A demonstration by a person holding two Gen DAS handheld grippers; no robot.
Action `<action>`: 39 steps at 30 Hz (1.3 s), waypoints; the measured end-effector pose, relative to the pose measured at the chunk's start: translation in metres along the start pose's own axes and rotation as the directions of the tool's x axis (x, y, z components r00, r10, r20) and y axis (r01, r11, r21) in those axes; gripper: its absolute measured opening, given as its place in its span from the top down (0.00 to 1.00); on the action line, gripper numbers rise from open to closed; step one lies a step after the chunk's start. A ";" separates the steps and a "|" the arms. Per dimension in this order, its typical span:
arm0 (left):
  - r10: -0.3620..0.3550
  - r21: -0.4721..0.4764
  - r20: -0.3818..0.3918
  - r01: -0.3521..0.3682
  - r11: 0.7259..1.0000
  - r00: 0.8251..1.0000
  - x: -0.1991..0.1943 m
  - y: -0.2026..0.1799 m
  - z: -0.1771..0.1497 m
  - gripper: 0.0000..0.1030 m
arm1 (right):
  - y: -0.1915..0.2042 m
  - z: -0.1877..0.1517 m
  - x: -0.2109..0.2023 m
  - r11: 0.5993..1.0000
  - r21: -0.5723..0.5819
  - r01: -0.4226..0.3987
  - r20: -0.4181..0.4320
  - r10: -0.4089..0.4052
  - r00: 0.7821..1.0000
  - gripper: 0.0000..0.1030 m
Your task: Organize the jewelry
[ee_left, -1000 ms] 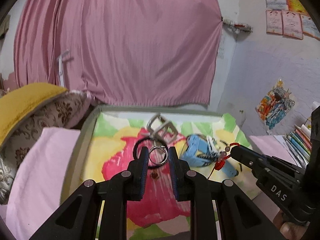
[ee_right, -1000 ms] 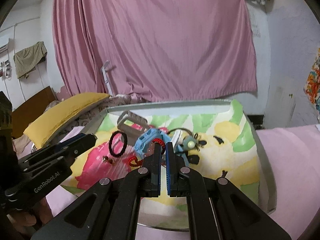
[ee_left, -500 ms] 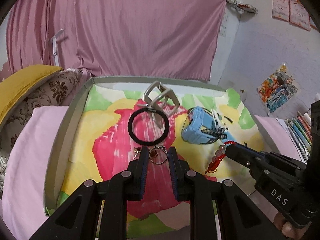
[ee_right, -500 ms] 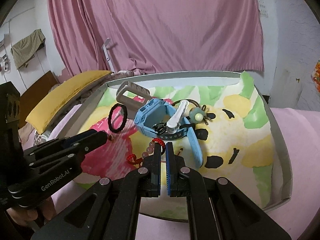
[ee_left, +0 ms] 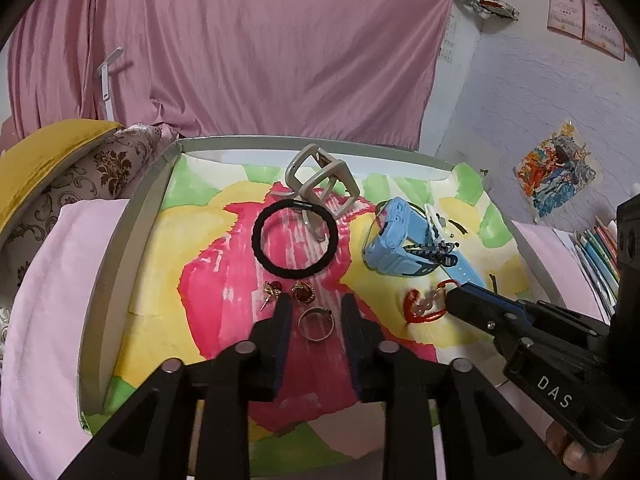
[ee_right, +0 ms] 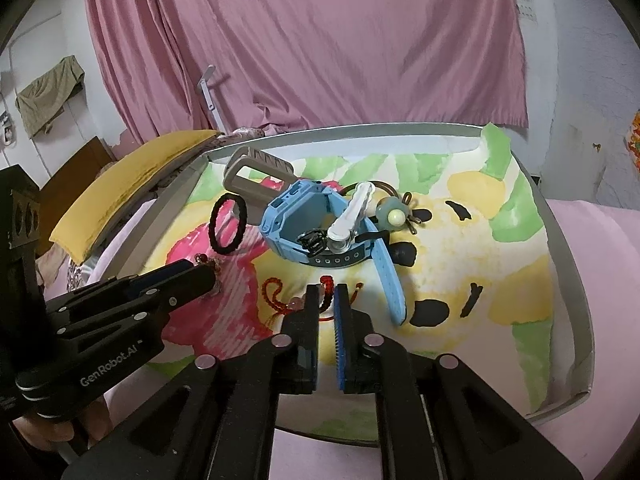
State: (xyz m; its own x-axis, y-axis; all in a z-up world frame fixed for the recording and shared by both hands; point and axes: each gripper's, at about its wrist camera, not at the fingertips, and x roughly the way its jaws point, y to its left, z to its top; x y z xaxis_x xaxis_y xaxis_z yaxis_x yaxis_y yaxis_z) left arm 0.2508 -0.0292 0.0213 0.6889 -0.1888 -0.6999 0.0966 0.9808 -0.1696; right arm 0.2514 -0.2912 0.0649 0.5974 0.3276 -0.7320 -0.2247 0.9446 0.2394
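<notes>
Two handheld grippers over a tray (ee_left: 120, 248) of jewelry on a bright floral liner.

Our left gripper (ee_left: 314, 316) has its jaws apart, a silver ring (ee_left: 316, 323) lying loose between them. Our right gripper (ee_right: 327, 308) is slightly parted around a red beaded bracelet (ee_right: 280, 300) resting on the liner, beside a blue watch (ee_right: 320, 228).

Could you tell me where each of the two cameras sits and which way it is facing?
Left wrist: on the left gripper, looking forward and down into the tray; its open fingers flank a silver ring; the right gripper enters from the right.
Right wrist: on the right gripper, fingers around a red bead bracelet; the left gripper enters from the left.
Shared: blue watch, black hair tie.
</notes>
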 end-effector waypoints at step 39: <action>0.109 -0.056 0.308 -0.096 0.994 0.945 -0.092 0.022 -0.022 0.01 | -0.002 -0.019 -0.083 0.998 -0.015 0.054 0.280 -0.048 0.959 0.01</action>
State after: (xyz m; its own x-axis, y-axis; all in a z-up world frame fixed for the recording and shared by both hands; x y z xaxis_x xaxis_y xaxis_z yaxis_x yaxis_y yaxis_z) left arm 0.1733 0.0088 0.0664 0.8830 -0.0563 -0.4659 -0.0105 0.9901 -0.1397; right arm 0.1879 -0.3208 0.1134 0.7992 0.2748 -0.5345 -0.2033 0.9605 0.1899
